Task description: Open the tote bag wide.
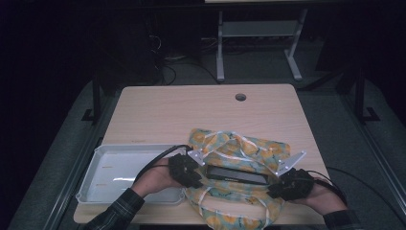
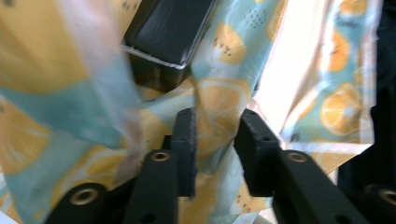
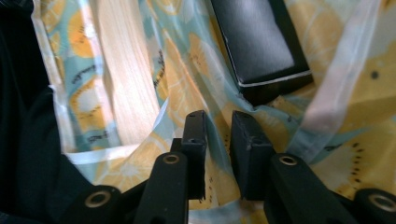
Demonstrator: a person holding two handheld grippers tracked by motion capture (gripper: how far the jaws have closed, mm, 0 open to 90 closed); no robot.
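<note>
A cloth bag point(image 1: 239, 143) printed with yellow lemons on teal lies at the table's near edge. A flat black box point(image 1: 237, 173) rests in its mouth. My left gripper point(image 1: 191, 170) sits at the left end of the box and my right gripper point(image 1: 285, 184) at the right end. In the left gripper view the jaws point(image 2: 215, 126) stand apart with a fold of the bag point(image 2: 219, 98) loose between them, the box point(image 2: 168, 28) beyond. The right gripper point(image 3: 218, 123) likewise stands open around bag cloth point(image 3: 187, 84), near the box point(image 3: 257, 42).
A white plastic tray point(image 1: 119, 167) sits at the near left, under the left forearm. The wooden table point(image 1: 191, 110) has a cable hole point(image 1: 240, 97) near its far edge. Desk legs and cables stand on the dark floor beyond.
</note>
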